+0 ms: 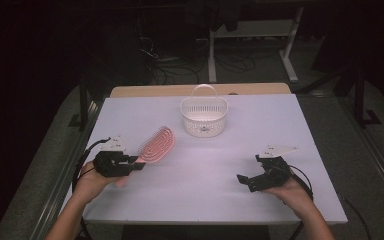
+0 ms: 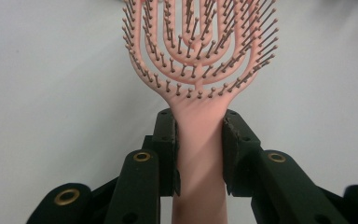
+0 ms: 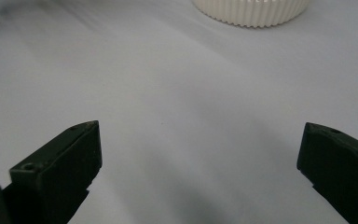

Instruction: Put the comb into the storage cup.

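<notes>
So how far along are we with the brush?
Done: the left gripper has its jaws clamped on the handle of the pink brush, which the high view shows angled toward the basket. In hand: the brush is gripped but not yet at the basket. Left, probably: carry it over and drop it in. The right gripper rests on the table, jaws open and empty.

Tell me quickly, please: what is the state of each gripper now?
Left gripper: closed on the handle of the pink hairbrush.
Right gripper: open wide, holding nothing, above the white table.
</notes>
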Demonstrator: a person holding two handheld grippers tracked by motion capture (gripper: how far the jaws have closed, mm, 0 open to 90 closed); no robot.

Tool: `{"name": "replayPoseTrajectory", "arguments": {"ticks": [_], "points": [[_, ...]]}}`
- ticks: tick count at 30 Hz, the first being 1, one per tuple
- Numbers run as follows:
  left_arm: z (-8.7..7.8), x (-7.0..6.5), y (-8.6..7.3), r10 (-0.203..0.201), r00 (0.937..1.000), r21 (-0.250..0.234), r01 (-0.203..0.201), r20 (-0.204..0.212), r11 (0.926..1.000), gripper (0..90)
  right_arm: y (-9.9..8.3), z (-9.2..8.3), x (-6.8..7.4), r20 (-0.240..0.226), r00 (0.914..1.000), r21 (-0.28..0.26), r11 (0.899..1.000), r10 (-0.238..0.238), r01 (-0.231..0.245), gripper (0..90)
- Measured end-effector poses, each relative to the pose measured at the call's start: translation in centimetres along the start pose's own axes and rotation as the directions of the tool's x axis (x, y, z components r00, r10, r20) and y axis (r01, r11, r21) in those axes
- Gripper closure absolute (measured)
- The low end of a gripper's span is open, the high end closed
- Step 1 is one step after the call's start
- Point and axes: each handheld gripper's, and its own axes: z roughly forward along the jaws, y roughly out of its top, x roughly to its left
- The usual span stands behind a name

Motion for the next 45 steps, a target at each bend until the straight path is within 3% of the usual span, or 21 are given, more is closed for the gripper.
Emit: {"name": "replayPoseTrajectory", "arguments": {"ticks": [23,45], "points": [[2.6,-0.9,4.3,0.046,0.9986,-0.112,-0.043,0.026,0.9928,70.4,0.0,-0.1,-0.1,-0.001,1.0000,-0.011,1.000,0.002,-0.002,0.0],[5.9,-2.3,7.9,0.091,0.9928,-0.176,-0.077,0.077,0.9815,70.4,0.0,-0.1,0.0,-0.007,1.0000,-0.014,1.000,-0.002,0.002,0.0]]}}
